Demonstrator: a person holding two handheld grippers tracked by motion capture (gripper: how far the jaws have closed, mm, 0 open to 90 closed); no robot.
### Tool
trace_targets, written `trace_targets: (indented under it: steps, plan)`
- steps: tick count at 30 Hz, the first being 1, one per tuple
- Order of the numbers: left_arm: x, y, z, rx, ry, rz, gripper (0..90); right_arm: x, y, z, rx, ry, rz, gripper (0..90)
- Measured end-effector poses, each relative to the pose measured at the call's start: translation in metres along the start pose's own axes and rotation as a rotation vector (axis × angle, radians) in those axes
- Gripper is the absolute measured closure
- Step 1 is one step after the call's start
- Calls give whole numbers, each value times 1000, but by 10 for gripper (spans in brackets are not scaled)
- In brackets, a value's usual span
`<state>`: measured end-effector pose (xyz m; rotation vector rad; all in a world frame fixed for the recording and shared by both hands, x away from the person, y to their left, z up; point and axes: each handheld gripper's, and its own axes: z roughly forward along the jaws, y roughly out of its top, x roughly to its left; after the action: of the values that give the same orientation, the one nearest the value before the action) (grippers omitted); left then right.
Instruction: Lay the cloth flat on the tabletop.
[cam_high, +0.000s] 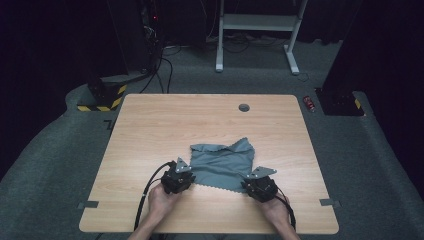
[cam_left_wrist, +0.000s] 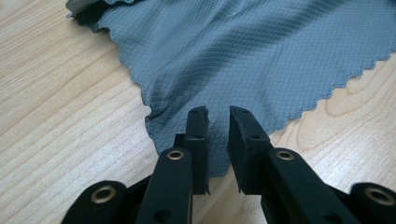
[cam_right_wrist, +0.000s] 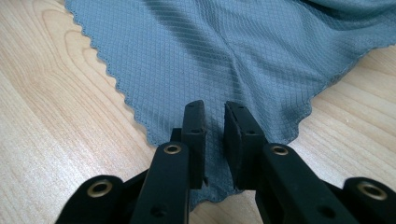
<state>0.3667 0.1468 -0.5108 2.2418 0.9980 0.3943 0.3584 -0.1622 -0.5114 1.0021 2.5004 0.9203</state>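
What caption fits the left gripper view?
Left gripper fingers straddle a corner of the grey cloth on the wooden table.

— Where does the grey diamond-weave cloth with the scalloped edge (cam_high: 223, 162) lie?
— On the pale wooden table (cam_high: 150, 130), near its front middle.
— And the grippers?
— The left gripper (cam_high: 186, 172) sits at the cloth's near left corner, the right gripper (cam_high: 250, 181) at its near right corner, jaws astride the fabric.

No readable text, label, brand, number or sign appears on anything in these views
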Motion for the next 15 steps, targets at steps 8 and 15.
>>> trace_targets:
  steps: [8, 15]
  plan:
    - [-10, -14, -14, 13, -51, -7, 826, -1, -10, -10, 6, 15, -11, 723]
    - [-6, -20, -22, 17, -151, -81, 788, 2, -3, -12, -44, 7, -6, 705]
